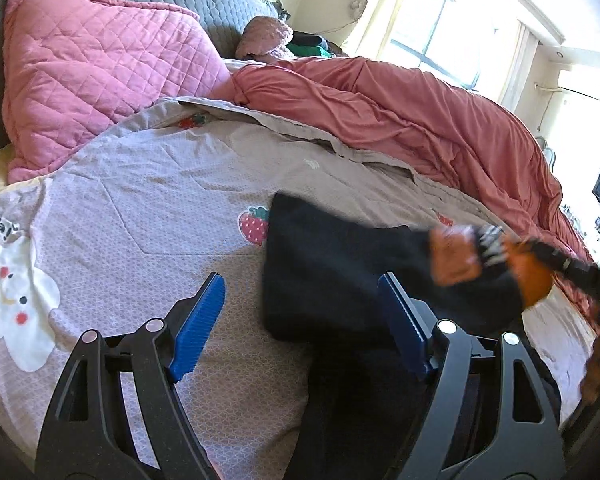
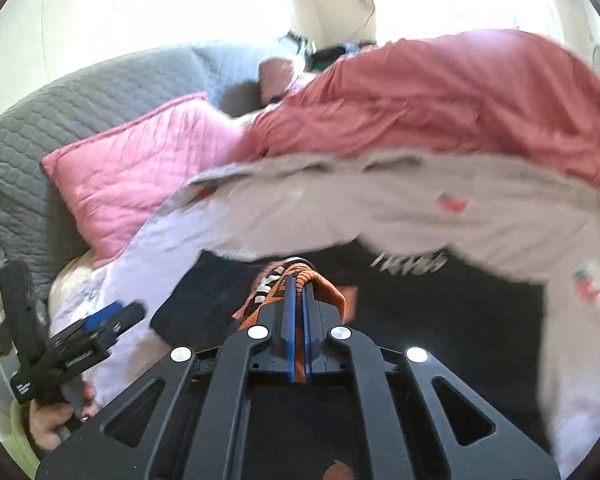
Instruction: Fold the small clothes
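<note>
The dark garment lies on the strawberry-print quilt, its orange-trimmed edge raised. Your right-wrist view shows that edge pinched between blue pads pressed together on your right gripper; the left-wrist view shows only a blur there, probably the same gripper. Your left gripper has its fingers spread wide over the garment's near side, pinching nothing. Behind are a pink pillow and a red duvet.
</note>
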Demonstrator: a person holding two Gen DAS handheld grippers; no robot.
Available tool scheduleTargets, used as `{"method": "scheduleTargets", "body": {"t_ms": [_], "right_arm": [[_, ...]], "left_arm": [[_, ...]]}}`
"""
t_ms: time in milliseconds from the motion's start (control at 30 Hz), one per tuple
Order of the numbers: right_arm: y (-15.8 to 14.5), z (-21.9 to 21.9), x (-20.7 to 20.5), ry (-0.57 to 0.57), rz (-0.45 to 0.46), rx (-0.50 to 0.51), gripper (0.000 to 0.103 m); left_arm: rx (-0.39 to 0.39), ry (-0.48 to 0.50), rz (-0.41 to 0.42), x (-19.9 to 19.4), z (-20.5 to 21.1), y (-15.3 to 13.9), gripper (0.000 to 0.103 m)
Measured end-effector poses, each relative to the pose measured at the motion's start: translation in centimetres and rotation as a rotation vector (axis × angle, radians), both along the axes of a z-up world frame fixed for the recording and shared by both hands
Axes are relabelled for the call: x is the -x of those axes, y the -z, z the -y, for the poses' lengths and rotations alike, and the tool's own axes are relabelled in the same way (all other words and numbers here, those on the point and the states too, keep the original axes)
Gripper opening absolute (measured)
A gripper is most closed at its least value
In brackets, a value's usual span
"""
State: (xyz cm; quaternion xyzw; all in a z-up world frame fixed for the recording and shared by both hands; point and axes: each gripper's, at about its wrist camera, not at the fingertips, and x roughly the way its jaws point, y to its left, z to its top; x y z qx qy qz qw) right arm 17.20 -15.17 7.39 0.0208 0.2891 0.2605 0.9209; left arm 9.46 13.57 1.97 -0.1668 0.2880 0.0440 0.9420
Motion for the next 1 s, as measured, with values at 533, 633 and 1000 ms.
{"method": "scheduleTargets", "body": {"t_ms": [533, 633, 1000], "right_arm": [[6.9, 9.1, -5.5, 0.209, -0.138, 0.198, 0.002], [7.9, 9.3, -5.6, 0.223, -0.161, 0.198, 0.002], [9.5, 9.2, -6.0, 0.222, -0.208, 0.267, 0.002]], "left_arm": [[-0.077, 0.073, -0.05, -1.3, 2.5, 0.5, 0.073], [-0.076, 0.115, -0.099, -3.3, 4.0, -0.2, 0.075], [-0.079, 0.216, -0.199, -12.2, 8.8, 2.3, 0.075]]}}
